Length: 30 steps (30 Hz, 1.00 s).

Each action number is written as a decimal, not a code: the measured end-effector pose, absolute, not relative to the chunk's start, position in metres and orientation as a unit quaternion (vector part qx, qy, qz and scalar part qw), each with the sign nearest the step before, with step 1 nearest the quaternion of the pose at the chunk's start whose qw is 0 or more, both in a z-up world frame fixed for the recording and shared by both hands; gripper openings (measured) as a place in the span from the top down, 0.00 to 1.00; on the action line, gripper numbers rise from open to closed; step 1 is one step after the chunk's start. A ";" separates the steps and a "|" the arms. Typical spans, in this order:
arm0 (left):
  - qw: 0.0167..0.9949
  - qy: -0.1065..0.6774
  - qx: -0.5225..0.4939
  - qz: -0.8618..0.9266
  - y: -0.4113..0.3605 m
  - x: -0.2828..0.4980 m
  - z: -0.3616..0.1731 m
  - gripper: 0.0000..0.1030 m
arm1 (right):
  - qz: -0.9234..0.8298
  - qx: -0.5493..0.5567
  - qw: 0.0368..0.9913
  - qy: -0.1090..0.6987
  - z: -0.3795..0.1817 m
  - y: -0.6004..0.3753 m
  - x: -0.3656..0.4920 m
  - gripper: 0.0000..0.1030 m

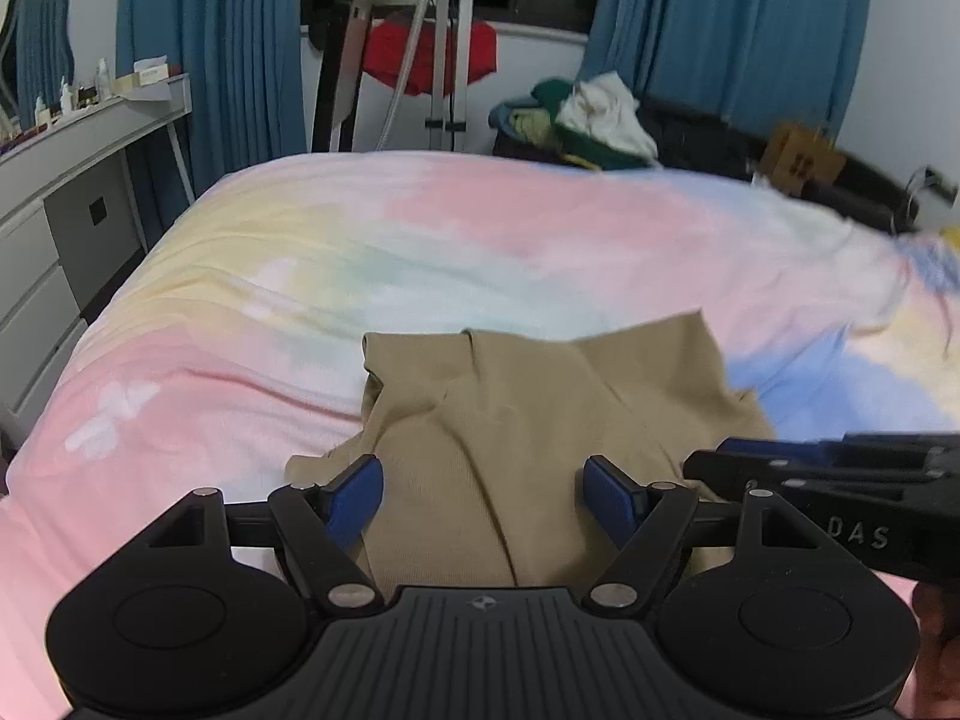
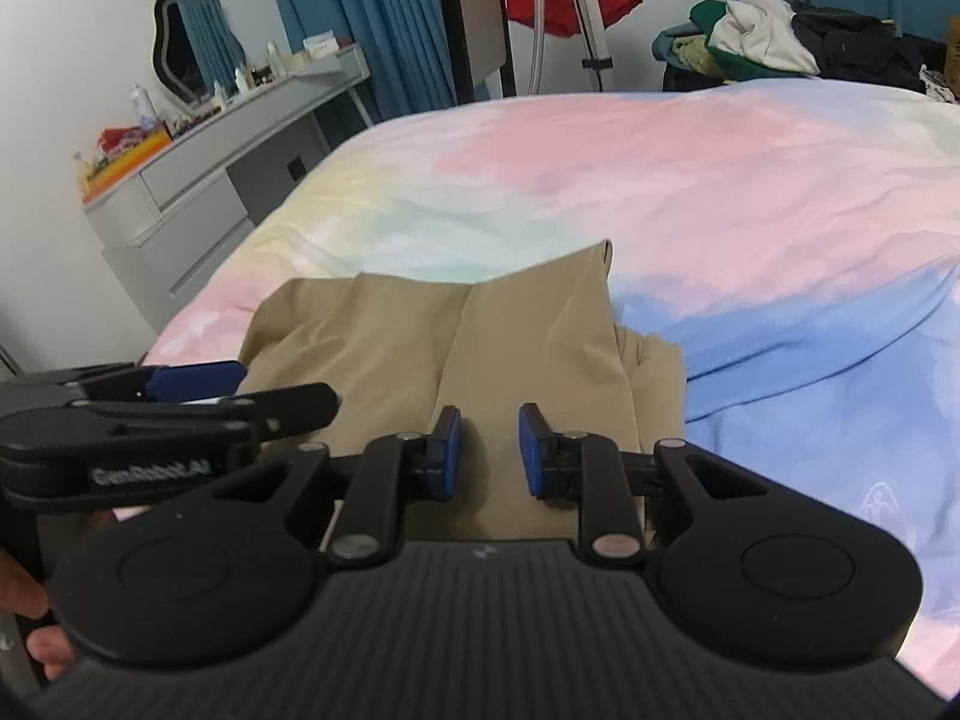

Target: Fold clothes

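My left gripper (image 1: 483,495) gapes wide and my right gripper (image 2: 489,450) stands narrowly parted, both empty, above the crumpled tan garment (image 1: 528,420) at lower centre; only the right view shows its lower-right fold.

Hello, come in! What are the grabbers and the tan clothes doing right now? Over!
Left gripper open, empty. Right gripper narrower, fingers apart, nothing pinched. Tan knit garment lies rumpled on pastel tie-dye bedspread, under both. Nothing in the way.

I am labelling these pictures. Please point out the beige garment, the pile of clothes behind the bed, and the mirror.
beige garment (image 1: 510,420): left wrist view, middle of the cloth.
pile of clothes (image 2: 756,36): right wrist view, white piece on top.
mirror (image 2: 192,42): right wrist view, glass centre.
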<state>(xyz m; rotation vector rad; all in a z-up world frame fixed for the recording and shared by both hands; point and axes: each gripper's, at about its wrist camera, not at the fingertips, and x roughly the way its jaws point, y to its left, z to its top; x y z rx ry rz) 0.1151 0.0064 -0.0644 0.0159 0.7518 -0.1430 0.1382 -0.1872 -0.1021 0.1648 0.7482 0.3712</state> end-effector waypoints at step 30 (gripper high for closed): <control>0.912 0.385 -0.099 -0.101 0.030 0.083 -0.051 0.20 | 0.163 0.119 0.901 0.384 -0.101 -0.199 0.123 0.77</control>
